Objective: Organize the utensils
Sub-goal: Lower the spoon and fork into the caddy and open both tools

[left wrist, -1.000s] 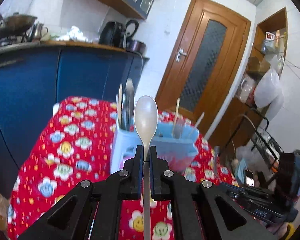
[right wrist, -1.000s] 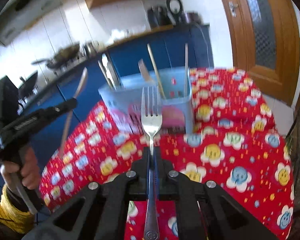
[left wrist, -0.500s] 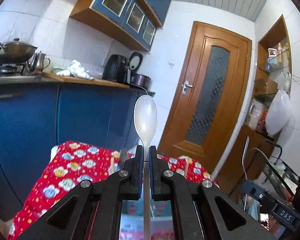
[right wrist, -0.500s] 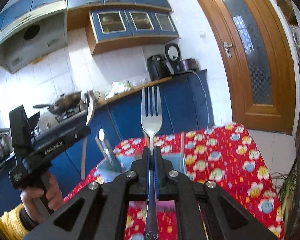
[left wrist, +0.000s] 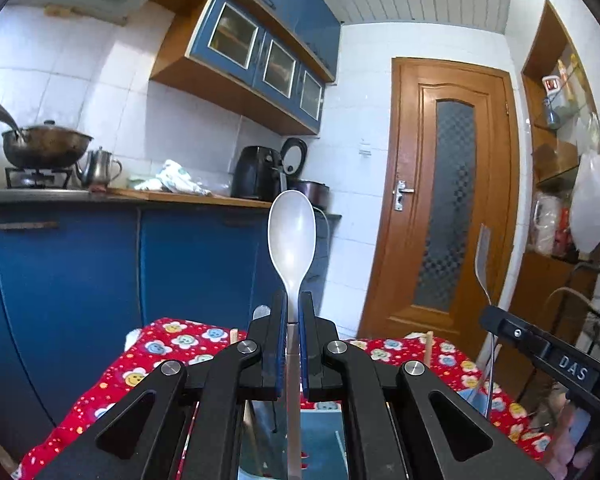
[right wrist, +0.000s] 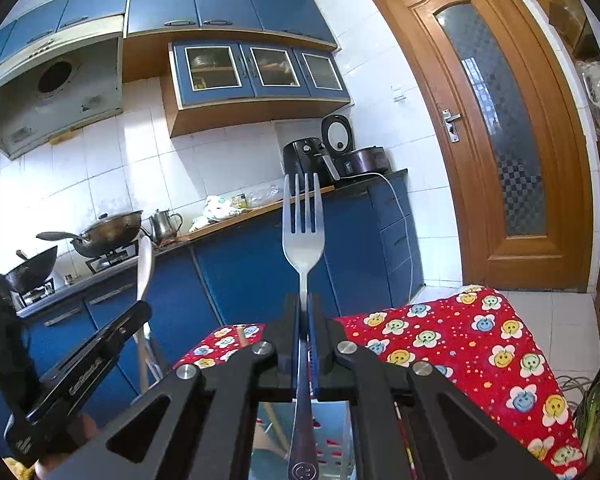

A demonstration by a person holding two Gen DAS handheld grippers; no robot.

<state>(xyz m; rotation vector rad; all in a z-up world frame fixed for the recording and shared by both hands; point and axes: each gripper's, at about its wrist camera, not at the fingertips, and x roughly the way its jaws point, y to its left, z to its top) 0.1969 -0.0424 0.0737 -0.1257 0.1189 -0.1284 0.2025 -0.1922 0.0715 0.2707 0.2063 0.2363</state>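
Observation:
My left gripper (left wrist: 293, 304) is shut on a white plastic spoon (left wrist: 292, 236), bowl pointing up. My right gripper (right wrist: 305, 304) is shut on a steel fork (right wrist: 303, 232), tines up. The light blue utensil holder (left wrist: 320, 440) shows just below the left gripper, mostly hidden by it; it also shows under the right gripper (right wrist: 332, 444). Both grippers are raised above the table with the red flowered cloth (right wrist: 480, 340). The right gripper with the fork (left wrist: 484, 264) shows at the right of the left wrist view. The left gripper with the spoon (right wrist: 144, 264) shows at the left of the right wrist view.
Blue kitchen cabinets (left wrist: 80, 264) and a counter with a wok (right wrist: 104, 232), a kettle (left wrist: 98, 166) and an air fryer (right wrist: 304, 156) stand behind the table. A wooden door (left wrist: 448, 208) is at the right. Chopsticks (left wrist: 429, 348) stick up from the holder.
Both grippers have risen and tilted upward with their utensils. The holder and table have dropped to the bottom of both views, and the holder is now mostly hidden below the grippers.

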